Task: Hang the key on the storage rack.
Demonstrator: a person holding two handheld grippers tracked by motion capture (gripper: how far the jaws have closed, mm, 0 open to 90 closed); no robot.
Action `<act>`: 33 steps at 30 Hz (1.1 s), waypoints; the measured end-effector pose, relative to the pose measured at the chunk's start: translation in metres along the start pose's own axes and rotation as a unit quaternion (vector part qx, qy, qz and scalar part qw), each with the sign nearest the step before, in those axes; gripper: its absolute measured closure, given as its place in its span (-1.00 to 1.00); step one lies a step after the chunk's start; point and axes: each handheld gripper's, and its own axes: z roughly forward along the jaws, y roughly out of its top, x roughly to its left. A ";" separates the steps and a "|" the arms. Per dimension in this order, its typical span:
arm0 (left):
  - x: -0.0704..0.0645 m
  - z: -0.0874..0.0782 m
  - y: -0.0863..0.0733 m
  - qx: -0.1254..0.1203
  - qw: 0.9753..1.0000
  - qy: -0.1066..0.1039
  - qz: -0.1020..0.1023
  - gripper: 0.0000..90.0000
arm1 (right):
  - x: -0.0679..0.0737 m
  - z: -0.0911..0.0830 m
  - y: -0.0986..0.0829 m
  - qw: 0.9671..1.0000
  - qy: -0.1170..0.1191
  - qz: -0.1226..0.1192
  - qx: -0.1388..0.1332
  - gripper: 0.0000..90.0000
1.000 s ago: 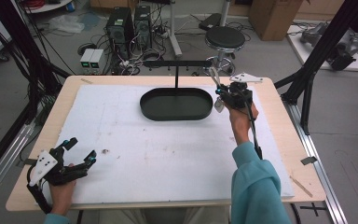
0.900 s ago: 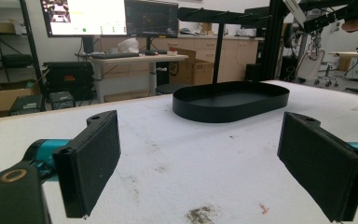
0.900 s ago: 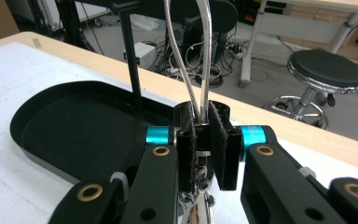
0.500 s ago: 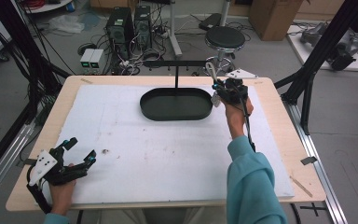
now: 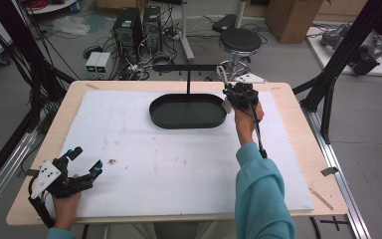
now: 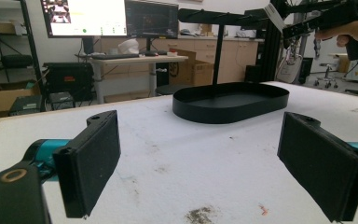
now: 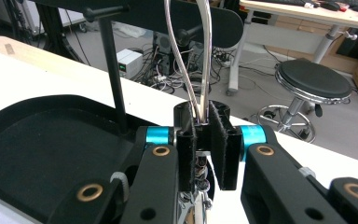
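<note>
A black oval tray (image 5: 189, 113) sits at the back middle of the table. From it rises a post (image 7: 114, 74) carrying a horizontal bar with pegs (image 5: 189, 67). My right gripper (image 5: 228, 89) hovers at the bar's right end, beside the tray's right rim. It is shut on a thin silver wire loop (image 7: 204, 56) that rises from the jaws toward the bar (image 7: 168, 18). Small metal bits (image 7: 198, 186) hang below the jaws. My left gripper (image 5: 86, 159) rests open at the front left of the white mat, its pads (image 6: 91, 163) wide apart and bare.
The white mat (image 5: 179, 164) covers most of the wooden table (image 5: 298, 144). A stool (image 5: 239, 41), computer towers (image 5: 134, 22) and cables stand on the floor behind the table. Black frame struts (image 5: 338, 64) rise at the right.
My right gripper has shifted slightly left and away with the loop, closer to the bar's right end. The left gripper has stayed put.
</note>
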 end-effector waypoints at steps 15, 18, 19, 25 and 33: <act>0.000 0.000 0.000 0.000 1.000 0.000 0.000 -0.70 | 0.005 0.015 0.000 1.000 -0.017 -0.002 0.010 0.82; 0.000 0.000 0.000 0.000 1.000 0.000 0.000 -0.70 | 0.005 0.017 0.000 1.000 -0.021 0.001 0.008 0.82; 0.000 0.000 0.000 0.000 1.000 0.000 0.000 -0.70 | 0.005 0.018 0.000 1.000 -0.023 0.002 0.009 0.82; 0.000 0.000 0.000 0.000 1.000 0.000 0.000 -0.70 | 0.003 0.023 -0.003 1.000 -0.024 0.013 0.009 0.82; 0.000 0.000 0.000 0.000 1.000 0.000 0.000 -0.70 | 0.001 0.027 -0.007 0.999 -0.026 0.026 0.017 0.82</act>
